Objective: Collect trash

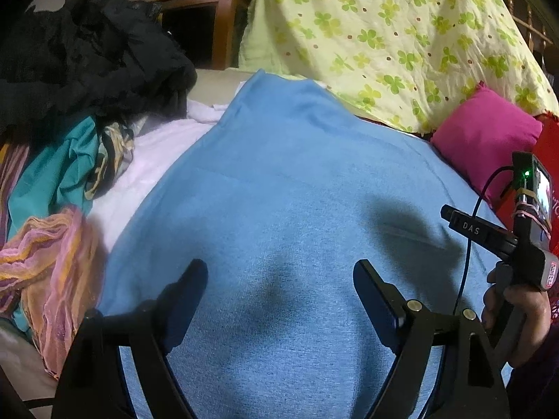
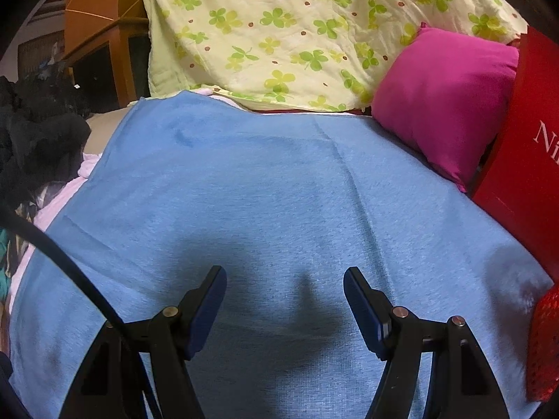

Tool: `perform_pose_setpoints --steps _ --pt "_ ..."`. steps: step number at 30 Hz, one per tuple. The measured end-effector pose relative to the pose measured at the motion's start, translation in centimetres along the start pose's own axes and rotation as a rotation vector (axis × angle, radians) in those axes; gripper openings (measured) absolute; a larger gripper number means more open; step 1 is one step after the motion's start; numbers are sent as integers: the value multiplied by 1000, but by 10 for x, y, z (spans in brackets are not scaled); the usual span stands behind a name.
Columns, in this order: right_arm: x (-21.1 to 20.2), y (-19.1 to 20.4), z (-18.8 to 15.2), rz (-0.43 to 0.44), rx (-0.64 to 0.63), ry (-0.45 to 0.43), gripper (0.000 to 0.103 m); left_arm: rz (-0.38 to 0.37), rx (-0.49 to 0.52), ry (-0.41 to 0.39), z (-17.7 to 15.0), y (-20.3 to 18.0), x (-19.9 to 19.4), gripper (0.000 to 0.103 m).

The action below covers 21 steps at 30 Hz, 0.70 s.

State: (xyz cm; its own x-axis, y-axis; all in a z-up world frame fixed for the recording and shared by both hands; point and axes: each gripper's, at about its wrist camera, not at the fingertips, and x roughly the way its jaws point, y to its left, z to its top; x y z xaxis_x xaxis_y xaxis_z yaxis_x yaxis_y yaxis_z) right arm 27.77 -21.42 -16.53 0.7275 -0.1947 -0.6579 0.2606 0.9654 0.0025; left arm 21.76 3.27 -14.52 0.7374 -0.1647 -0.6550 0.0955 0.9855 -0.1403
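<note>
A blue cloth (image 1: 286, 188) lies spread flat over the bed and fills the middle of both views (image 2: 265, 188). My left gripper (image 1: 279, 269) hovers above it, open, with only blue fabric showing between the fingers. My right gripper (image 2: 284, 272) also stands open over the cloth, a little narrower, holding nothing. A person's hand (image 1: 517, 317) grips the right tool at the right edge of the left wrist view. No loose wrapper or scrap shows on the cloth in either view.
Crumpled clothes are piled at the left: black (image 1: 87, 52), teal (image 1: 52, 174) and a pink-orange scarf (image 1: 52, 262). A clover-print quilt (image 2: 297, 28) and magenta cushion (image 2: 443, 97) lie behind. A red bag (image 2: 524, 146) and red mesh (image 2: 545, 342) stand on the right.
</note>
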Motion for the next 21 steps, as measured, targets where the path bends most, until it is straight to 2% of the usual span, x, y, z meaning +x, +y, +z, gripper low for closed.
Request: perform_pose_setpoints --steps 9,21 --pt "3 -10 -7 10 29 9 73 61 68 -7 -2 -14 0 86" --pt "-22 -45 -9 35 75 -23 73 115 131 1 -7 -44 5 85"
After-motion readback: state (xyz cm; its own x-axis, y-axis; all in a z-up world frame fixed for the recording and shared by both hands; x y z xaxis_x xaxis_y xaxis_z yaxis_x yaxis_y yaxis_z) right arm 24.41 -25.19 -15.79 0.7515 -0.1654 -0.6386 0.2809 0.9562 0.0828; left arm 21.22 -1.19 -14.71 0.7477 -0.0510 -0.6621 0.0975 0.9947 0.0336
